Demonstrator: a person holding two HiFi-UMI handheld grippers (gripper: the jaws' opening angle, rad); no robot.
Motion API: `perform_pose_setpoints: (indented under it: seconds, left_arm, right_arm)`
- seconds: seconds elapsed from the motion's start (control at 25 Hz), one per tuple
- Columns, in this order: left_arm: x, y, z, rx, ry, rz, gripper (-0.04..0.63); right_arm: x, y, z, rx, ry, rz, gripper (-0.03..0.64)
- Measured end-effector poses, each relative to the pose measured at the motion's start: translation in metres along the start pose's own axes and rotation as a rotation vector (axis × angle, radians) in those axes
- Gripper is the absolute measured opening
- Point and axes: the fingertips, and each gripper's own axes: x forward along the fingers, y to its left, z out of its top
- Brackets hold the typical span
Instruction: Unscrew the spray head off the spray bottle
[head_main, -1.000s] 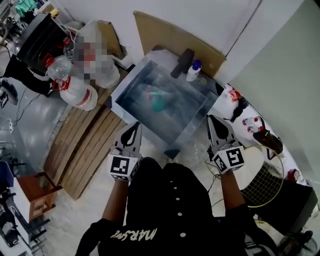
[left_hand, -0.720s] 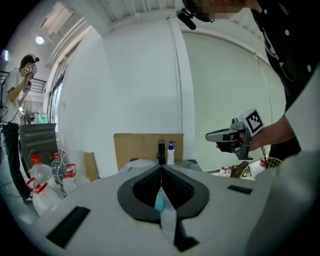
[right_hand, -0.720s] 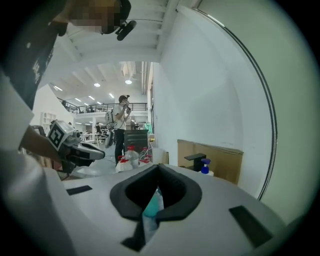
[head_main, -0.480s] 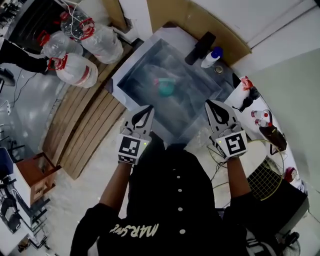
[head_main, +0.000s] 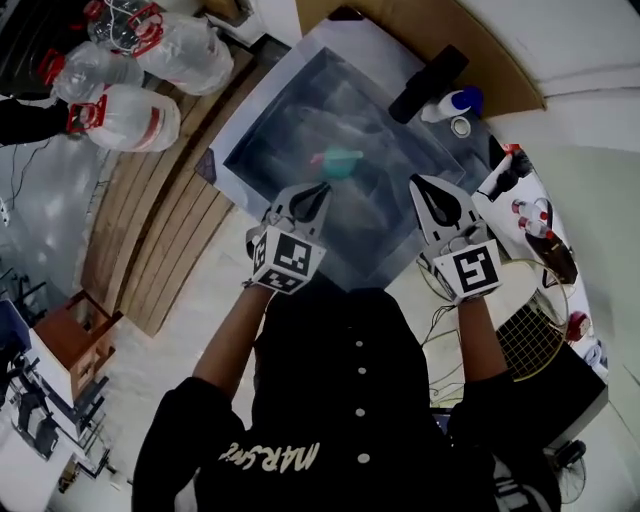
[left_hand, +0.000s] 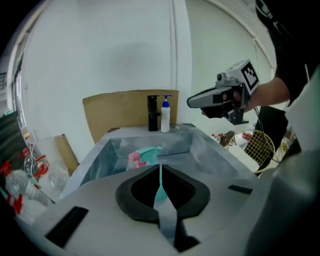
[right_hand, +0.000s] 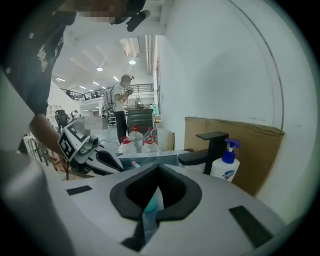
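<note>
hovering both tongs over the near edge of the sink, upper middle of the head view. my left gripper and right gripper are each closed tight, holding nothing. the spray bottle seems to lie on its side in the basin, just beyond the left tips. i judge both should open first, one clamping the body firmly, the other gripping the collar squarely. the bottle is smooth, rounded teal plastic with a pink head. the basin is dull steel, flat-walled and square-cornered.
</note>
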Motion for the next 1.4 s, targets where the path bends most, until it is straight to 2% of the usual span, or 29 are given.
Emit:
perform_pose_setpoints:
  seconds: [0.16, 0.28, 0.4, 0.68, 0.92, 1.12, 1.16, 1.24, 1.28, 1.4]
  left_arm:
    - [-0.004, 0.026, -0.002, 0.225, 0.000, -0.118, 0.028]
    - [-0.001, 0.049, -0.013, 0.347, 0.057, -0.200, 0.028]
    - [0.017, 0.063, -0.027, 0.423, 0.103, -0.257, 0.028]
    - [0.052, 0.061, -0.041, 0.587, 0.154, -0.419, 0.034]
    - [0.075, 0.057, -0.060, 0.647, 0.191, -0.529, 0.057]
    - [0.090, 0.046, -0.067, 0.625, 0.165, -0.622, 0.090]
    - [0.092, 0.042, -0.071, 0.624, 0.164, -0.647, 0.133]
    - [0.096, 0.035, -0.075, 0.630, 0.158, -0.688, 0.272]
    - [0.098, 0.033, -0.076, 0.634, 0.151, -0.699, 0.310]
    - [0.108, 0.030, -0.074, 0.628, 0.129, -0.716, 0.345]
  right_arm:
    - [0.019, -0.004, -0.012, 0.017, 0.044, -0.004, 0.011]
    - [0.029, -0.004, -0.017, 0.036, 0.037, 0.014, 0.011]
    - [0.036, -0.005, -0.025, 0.049, 0.051, 0.022, 0.011]
    - [0.051, -0.008, -0.033, 0.077, 0.063, 0.022, 0.011]
    - [0.060, -0.009, -0.038, 0.104, 0.058, 0.025, 0.011]
    - [0.068, -0.008, -0.046, 0.110, 0.071, 0.029, 0.011]
    - [0.070, -0.008, -0.047, 0.117, 0.072, 0.027, 0.011]
    - [0.071, -0.008, -0.049, 0.131, 0.075, 0.022, 0.011]
    - [0.071, -0.009, -0.051, 0.138, 0.078, 0.019, 0.011]
    - [0.072, -0.011, -0.057, 0.159, 0.086, 0.007, 0.011]
